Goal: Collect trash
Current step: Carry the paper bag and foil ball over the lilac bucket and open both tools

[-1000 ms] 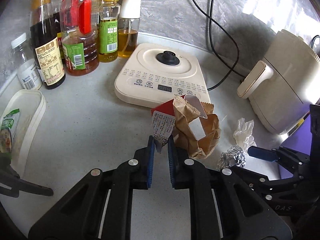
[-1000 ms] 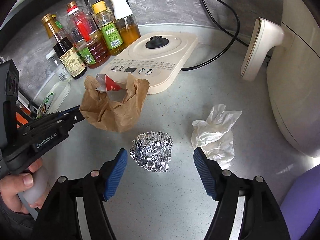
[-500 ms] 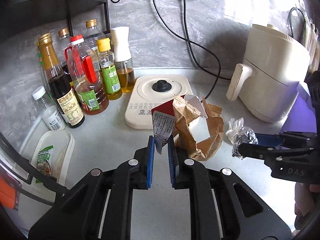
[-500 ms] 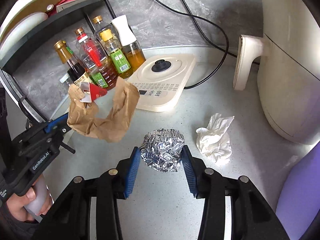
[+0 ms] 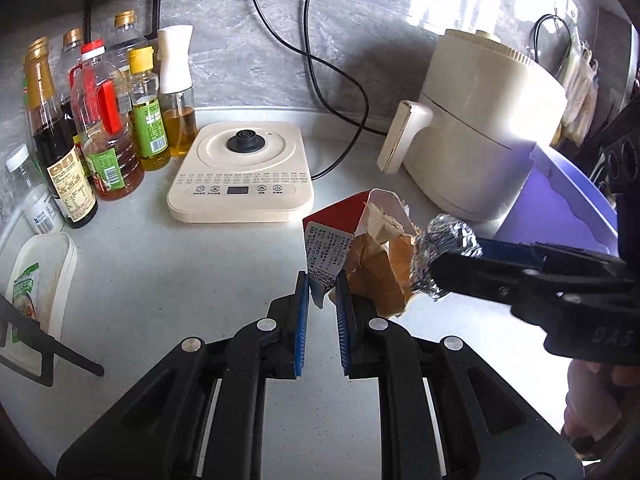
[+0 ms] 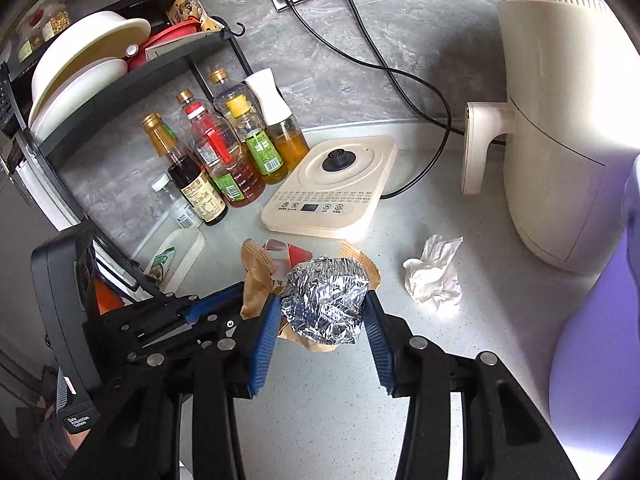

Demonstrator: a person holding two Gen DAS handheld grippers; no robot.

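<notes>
My left gripper [image 5: 322, 290] is shut on a red carton [image 5: 330, 236] with a torn brown paper bag [image 5: 380, 276] hanging from it, held above the counter. My right gripper [image 6: 320, 312] is shut on a crumpled foil ball [image 6: 324, 300], lifted off the counter. The foil ball [image 5: 442, 248] and right gripper also show in the left wrist view, just right of the bag. The bag [image 6: 256, 276] sits behind the foil in the right wrist view. A crumpled white tissue [image 6: 434, 276] lies on the counter.
A cream induction base [image 5: 242, 172] sits mid-counter, with sauce and oil bottles [image 5: 108, 120] to its left. A cream air fryer [image 5: 488, 136] stands at the right, a purple bin [image 5: 560, 208] in front of it. A white tray [image 5: 44, 280] lies at the left edge.
My right gripper closed on the foil ball and lifted it off the counter. Both grippers rose and came close together, the foil now next to the bag.
</notes>
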